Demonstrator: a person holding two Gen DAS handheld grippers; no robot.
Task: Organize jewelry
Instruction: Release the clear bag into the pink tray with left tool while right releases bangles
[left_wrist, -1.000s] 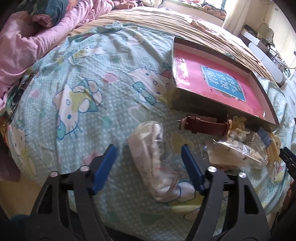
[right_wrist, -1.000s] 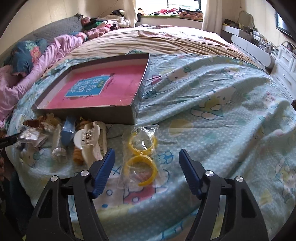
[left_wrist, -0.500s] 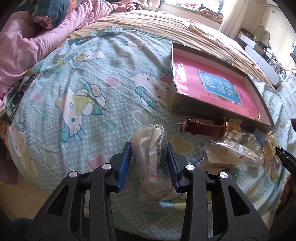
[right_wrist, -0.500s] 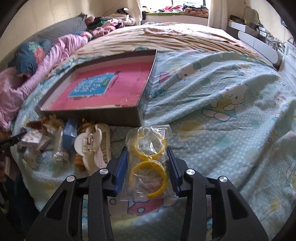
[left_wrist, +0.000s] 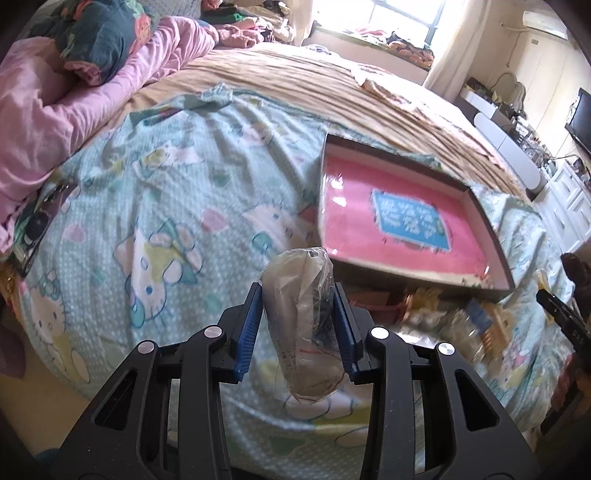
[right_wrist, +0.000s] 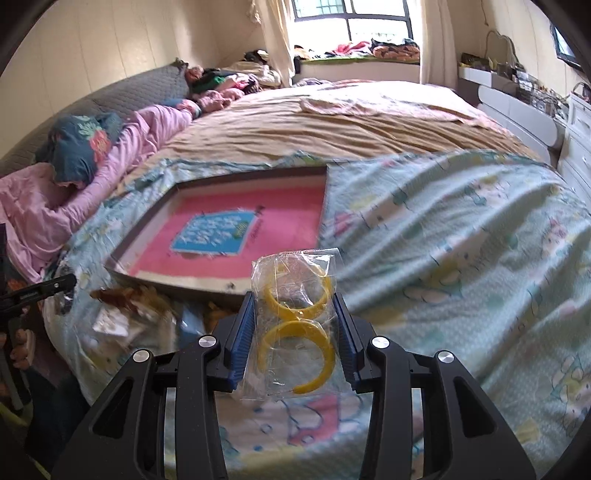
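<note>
My left gripper (left_wrist: 297, 295) is shut on a crumpled clear plastic bag (left_wrist: 301, 317) with pale contents and holds it above the bedspread. My right gripper (right_wrist: 293, 302) is shut on a clear bag of two yellow bangles (right_wrist: 295, 321), also lifted. The shallow box with a pink floor and blue label (left_wrist: 402, 218) lies on the bed just beyond both grippers; it also shows in the right wrist view (right_wrist: 236, 236). Loose jewelry and small bags (left_wrist: 454, 317) lie blurred in front of the box; they also show in the right wrist view (right_wrist: 125, 310).
The bed carries a teal cartoon-print cover (left_wrist: 155, 221), a tan blanket (right_wrist: 332, 125) and pink bedding (left_wrist: 44, 110) at the left. White drawers (right_wrist: 576, 122) stand to the right. A dark flat object (left_wrist: 37, 221) lies at the bed's left edge.
Both grippers closed from open onto their bags, then lifted them off the bed and moved up and toward the box.
</note>
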